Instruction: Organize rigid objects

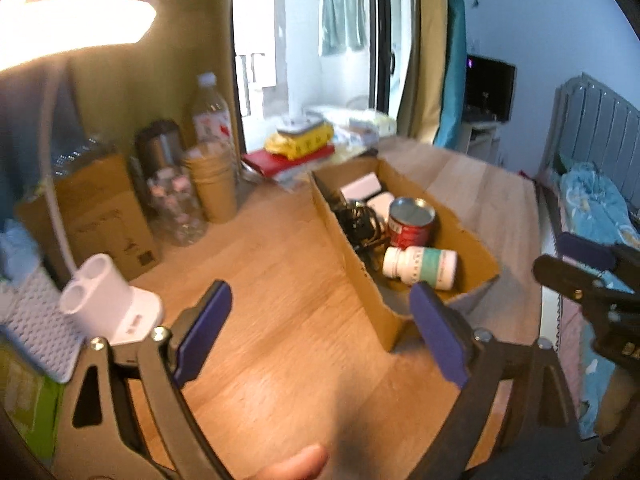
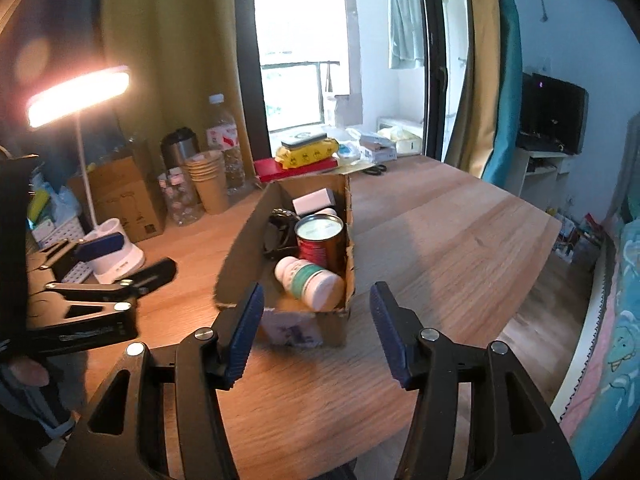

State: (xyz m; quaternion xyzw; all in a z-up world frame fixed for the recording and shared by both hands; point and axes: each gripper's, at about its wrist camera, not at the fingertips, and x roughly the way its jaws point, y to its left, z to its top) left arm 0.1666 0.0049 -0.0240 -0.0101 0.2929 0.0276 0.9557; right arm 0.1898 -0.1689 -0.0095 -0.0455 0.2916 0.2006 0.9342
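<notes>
An open cardboard box point(image 1: 476, 256) point(image 2: 240, 248) stands on the wooden table point(image 1: 280, 280) point(image 2: 440, 248). Inside it lie a white pill bottle point(image 1: 420, 266) point(image 2: 312, 282) on its side, a red tin can point(image 1: 412, 222) point(image 2: 321, 242) upright, black cables point(image 1: 360, 224) point(image 2: 278, 232) and white blocks point(image 1: 362, 188) point(image 2: 314, 202). My left gripper point(image 1: 324, 332) is open and empty, just in front of the box's near left corner. My right gripper point(image 2: 316, 332) is open and empty, in front of the box's near end. Each gripper also shows in the other view point(image 1: 592, 284) point(image 2: 116, 264).
At the back left stand a brown carton point(image 1: 104, 216) point(image 2: 124, 196), paper cups point(image 1: 214, 184) point(image 2: 208, 184), a steel flask point(image 1: 160, 146) point(image 2: 180, 148), water bottles point(image 1: 212, 116) point(image 2: 226, 136), a white holder point(image 1: 108, 300) point(image 2: 116, 252) and a lit desk lamp point(image 1: 80, 20) point(image 2: 80, 96). Books point(image 1: 292, 152) point(image 2: 304, 160) lie behind the box. A bed point(image 1: 600, 208) is to the right.
</notes>
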